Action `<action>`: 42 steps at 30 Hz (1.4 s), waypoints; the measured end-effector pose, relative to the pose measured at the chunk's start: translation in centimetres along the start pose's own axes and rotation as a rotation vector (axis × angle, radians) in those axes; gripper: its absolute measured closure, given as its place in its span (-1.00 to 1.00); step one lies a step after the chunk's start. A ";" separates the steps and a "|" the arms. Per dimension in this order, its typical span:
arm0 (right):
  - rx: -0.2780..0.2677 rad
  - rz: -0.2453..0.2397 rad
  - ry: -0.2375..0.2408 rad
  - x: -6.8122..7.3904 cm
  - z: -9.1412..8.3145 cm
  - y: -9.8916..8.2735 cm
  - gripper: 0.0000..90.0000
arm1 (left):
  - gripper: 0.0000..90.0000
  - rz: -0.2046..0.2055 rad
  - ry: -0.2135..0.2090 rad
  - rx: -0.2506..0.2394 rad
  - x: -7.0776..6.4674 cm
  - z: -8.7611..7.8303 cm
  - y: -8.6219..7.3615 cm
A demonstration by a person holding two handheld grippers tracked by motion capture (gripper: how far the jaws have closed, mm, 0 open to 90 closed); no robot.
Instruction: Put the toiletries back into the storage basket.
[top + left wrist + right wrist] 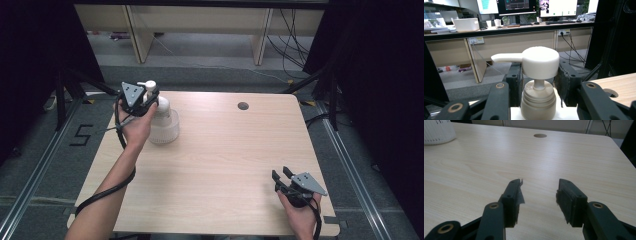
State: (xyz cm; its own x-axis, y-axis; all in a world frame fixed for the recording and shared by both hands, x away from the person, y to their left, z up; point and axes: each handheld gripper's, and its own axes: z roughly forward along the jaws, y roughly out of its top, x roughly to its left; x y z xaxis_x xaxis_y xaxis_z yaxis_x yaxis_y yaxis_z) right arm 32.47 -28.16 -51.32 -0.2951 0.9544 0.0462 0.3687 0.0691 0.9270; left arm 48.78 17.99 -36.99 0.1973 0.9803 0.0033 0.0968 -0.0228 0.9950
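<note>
Both claws look alike: matte black bodies, each topped by a grey three-cornered plate with small dark holes. Left claw, right claw. A black cable trails from each, the left one running back along the forearm in a long loop. Jaws are black bars with brass-coloured pivot bushings and small screw holes near the tips. Inner faces carry dark fuzzy pads (frayed at the edges, one corner peeling on the right claw). Forearms are bare, with no sleeves in sight.
</note>
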 end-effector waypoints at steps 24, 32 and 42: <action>-0.006 -0.023 0.007 -0.2 0.1 0.0 0.20 | 0.31 -0.006 0.002 0.008 0.2 0.1 -0.9; 0.001 -0.007 -0.005 0.0 0.0 0.0 0.20 | 0.30 -0.005 -0.003 0.002 0.5 -0.2 -1.1; 0.013 -0.005 -0.009 0.0 -0.1 0.0 0.19 | -0.06 -0.022 -0.027 0.018 0.7 -1.3 -2.1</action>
State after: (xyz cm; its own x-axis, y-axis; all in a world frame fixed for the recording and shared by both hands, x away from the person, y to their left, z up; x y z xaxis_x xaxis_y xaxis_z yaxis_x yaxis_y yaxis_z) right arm 32.35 -28.17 -51.24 -0.2893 0.9565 0.0377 0.3786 0.0781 0.9222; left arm 47.42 18.94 -38.91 0.2207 0.9751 -0.0218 0.1188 -0.0046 0.9929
